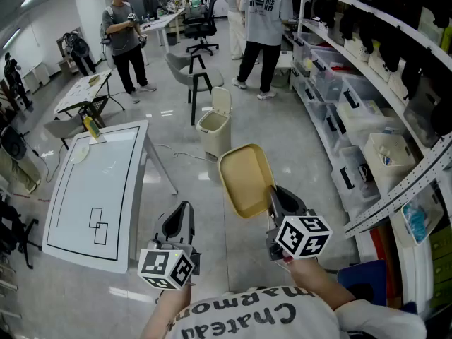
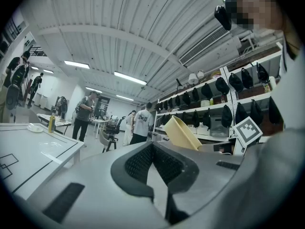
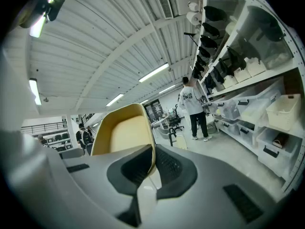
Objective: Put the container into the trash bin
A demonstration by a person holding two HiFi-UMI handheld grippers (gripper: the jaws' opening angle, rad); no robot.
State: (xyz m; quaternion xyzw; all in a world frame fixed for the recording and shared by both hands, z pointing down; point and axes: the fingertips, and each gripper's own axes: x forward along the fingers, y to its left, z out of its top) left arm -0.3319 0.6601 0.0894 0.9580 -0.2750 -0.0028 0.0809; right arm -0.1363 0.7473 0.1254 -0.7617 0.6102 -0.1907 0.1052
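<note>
A shallow tan container (image 1: 245, 179) hangs in the air over the floor, with my right gripper (image 1: 274, 198) shut on its near rim. In the right gripper view the container (image 3: 125, 133) stands up between the jaws, its rim pinched. The cream trash bin (image 1: 214, 124) stands on the floor ahead, its lid raised, beyond the container. My left gripper (image 1: 180, 221) is held low at the left, shut and holding nothing; in its own view the jaws meet (image 2: 153, 168) and the container (image 2: 183, 133) shows at the right.
A white table (image 1: 99, 189) with black outlines stands at the left. Shelves with bins (image 1: 367, 111) line the right side. A grey chair (image 1: 191, 69) stands behind the bin. People (image 1: 265, 27) stand further back in the aisle.
</note>
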